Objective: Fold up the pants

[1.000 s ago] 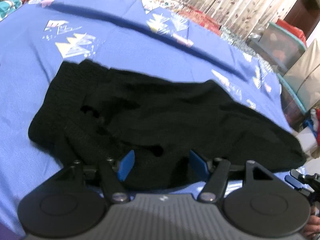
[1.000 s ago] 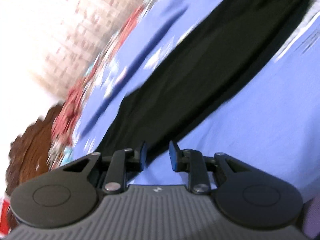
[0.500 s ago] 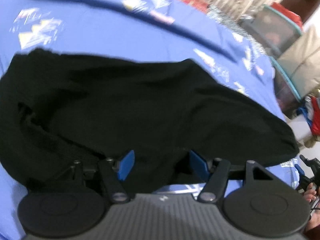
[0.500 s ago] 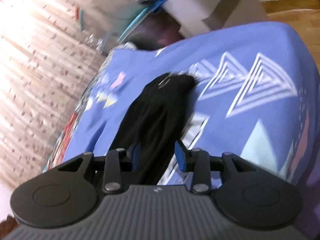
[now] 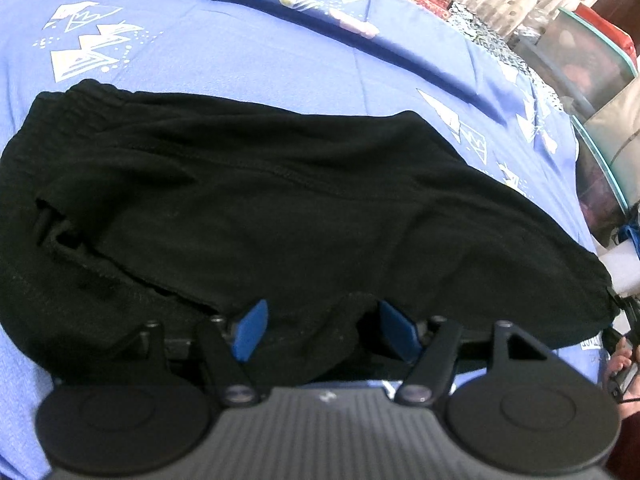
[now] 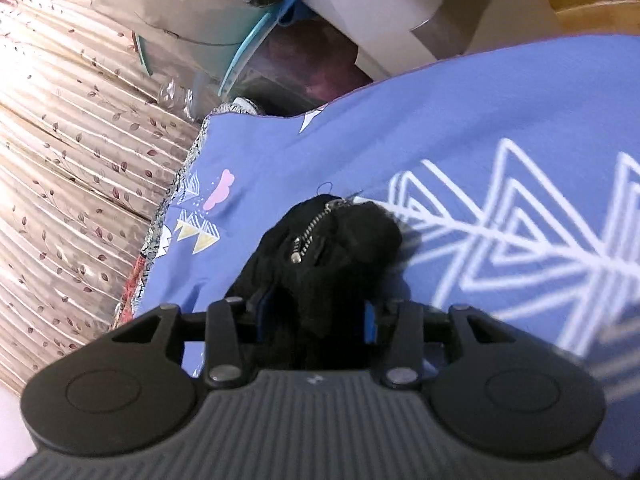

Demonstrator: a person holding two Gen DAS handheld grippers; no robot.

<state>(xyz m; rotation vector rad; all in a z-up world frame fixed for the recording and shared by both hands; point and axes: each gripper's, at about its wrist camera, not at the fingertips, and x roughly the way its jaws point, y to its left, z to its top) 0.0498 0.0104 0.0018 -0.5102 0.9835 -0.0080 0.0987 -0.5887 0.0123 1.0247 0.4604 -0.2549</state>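
Left gripper [image 5: 320,330]: jaws wide, blue pads either side of a bunched fold of the black pants [image 5: 280,216], not pinching it. Right gripper [image 6: 316,316]: jaws narrower, pants cuff [image 6: 332,240] with zipper [image 6: 312,228] bunched between them; firm clamp or not, cannot tell. Pants lie across the blue patterned bedsheet [image 5: 240,52], cuff end near its right edge, waistband toward the left. Curtain [image 6: 60,160] beyond the bed edge.

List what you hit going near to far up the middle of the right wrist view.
Right hand-held gripper → black pants bunched between its fingers → zipper → blue patterned sheet → white box.
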